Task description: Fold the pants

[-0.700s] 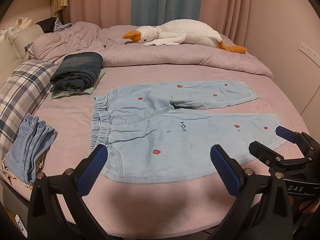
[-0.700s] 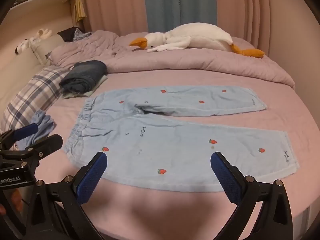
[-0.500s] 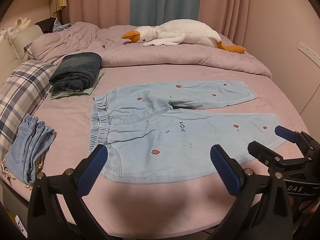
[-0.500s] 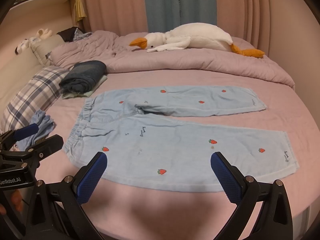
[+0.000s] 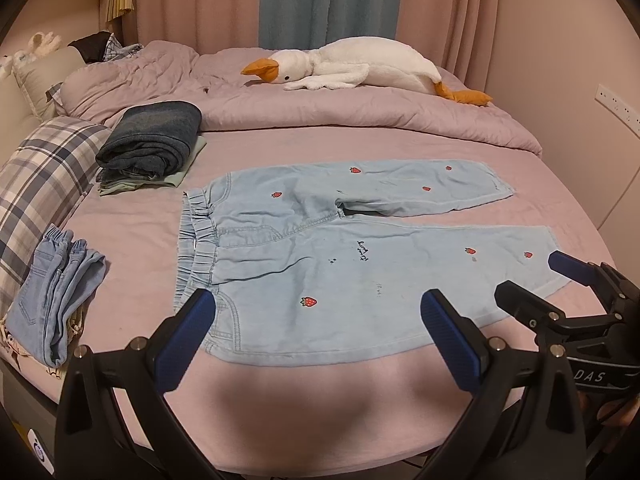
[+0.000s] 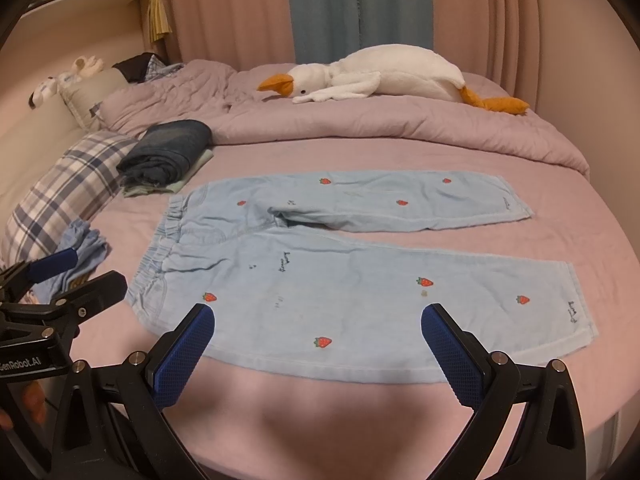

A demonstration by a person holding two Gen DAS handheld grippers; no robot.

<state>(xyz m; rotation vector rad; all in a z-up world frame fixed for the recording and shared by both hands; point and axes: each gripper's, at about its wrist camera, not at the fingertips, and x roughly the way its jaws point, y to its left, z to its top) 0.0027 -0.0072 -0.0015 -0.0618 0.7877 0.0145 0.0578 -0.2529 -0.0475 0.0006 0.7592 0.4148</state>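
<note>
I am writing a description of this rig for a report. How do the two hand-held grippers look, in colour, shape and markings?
Both look alike: the left gripper and right gripper have black angular plastic frames with silver screws, and long fingers faced with blue cross-hatched pads. White lettering shows on the bodies: "DAS" on the right one, "GenRobot.AI" on the left. No cables or sleeves are visible.

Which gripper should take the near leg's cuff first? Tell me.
Right. In the right wrist view the right gripper faces the near leg of the strawberry pants, toward the cuff end, jaws open. The left gripper sits toward the waistband, better for that end.
</note>
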